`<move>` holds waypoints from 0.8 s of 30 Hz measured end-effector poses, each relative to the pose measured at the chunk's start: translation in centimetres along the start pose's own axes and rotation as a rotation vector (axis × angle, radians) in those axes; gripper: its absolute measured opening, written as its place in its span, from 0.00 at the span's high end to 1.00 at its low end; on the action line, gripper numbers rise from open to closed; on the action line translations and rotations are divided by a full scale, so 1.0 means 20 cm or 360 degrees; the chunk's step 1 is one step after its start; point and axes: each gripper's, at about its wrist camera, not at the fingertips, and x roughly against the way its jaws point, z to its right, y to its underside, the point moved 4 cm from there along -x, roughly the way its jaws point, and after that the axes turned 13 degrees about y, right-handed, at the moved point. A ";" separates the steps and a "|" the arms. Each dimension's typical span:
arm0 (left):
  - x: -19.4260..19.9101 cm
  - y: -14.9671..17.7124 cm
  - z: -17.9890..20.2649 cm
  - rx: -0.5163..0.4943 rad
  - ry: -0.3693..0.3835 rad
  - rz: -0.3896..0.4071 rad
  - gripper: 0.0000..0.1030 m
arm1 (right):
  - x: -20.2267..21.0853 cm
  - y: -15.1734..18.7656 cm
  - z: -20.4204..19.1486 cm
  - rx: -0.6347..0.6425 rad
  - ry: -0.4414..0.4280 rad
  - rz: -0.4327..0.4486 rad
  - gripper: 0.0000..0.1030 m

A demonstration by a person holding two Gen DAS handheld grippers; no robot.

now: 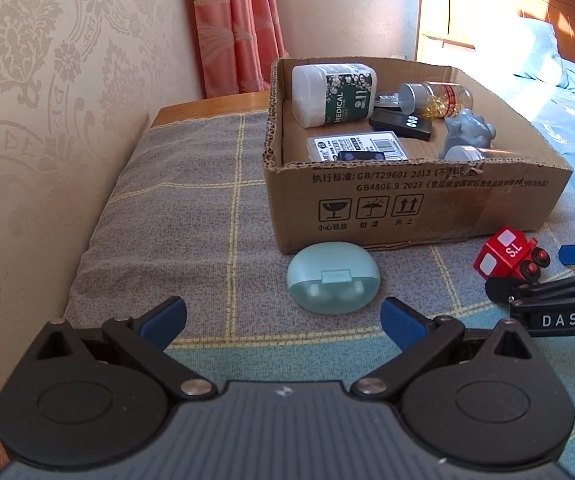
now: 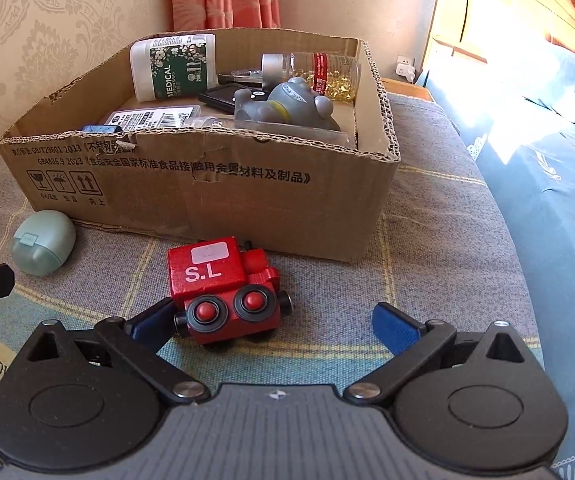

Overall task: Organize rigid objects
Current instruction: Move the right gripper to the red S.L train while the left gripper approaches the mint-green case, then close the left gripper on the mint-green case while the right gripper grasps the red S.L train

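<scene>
A pale green oval case (image 1: 333,278) lies on the plaid cloth just in front of the cardboard box (image 1: 407,204). My left gripper (image 1: 283,320) stands open right before the case, apart from it. A red toy train marked S.L (image 2: 225,290) rests on its side in front of the box (image 2: 215,200). My right gripper (image 2: 275,326) is open, its left finger (image 2: 153,322) close beside the train's wheels. The left wrist view catches the train (image 1: 507,258) and the right gripper (image 1: 547,280) at the right edge. The green case (image 2: 44,242) lies left of the train.
The box holds a white and green bottle (image 1: 331,94), a jar of yellow capsules (image 1: 435,98), a grey figure (image 2: 287,100), a black device (image 1: 401,124) and a flat labelled pack (image 1: 357,146). A wallpapered wall (image 1: 47,80) stands left, a bed (image 2: 547,160) right.
</scene>
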 end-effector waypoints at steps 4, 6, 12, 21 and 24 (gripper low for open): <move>-0.10 -0.05 0.03 0.0001 0.0032 -0.0034 0.00 | 0.00 -0.01 0.00 0.0028 -0.0024 0.0005 0.00; -0.15 -0.07 0.02 0.0024 0.0034 -0.0051 0.00 | 0.00 -0.01 0.00 0.0034 -0.0028 0.0005 0.00; -0.23 -0.06 -0.04 0.0116 0.0023 -0.0119 0.00 | 0.00 0.00 0.00 0.0041 -0.0038 0.0017 0.00; -0.13 0.05 -0.17 0.0227 0.0007 -0.0113 0.00 | 0.00 0.00 0.00 0.0046 -0.0044 0.0019 0.00; -0.11 0.06 -0.23 0.0261 -0.0048 -0.0106 0.00 | 0.00 0.00 0.00 0.0046 -0.0043 0.0019 0.00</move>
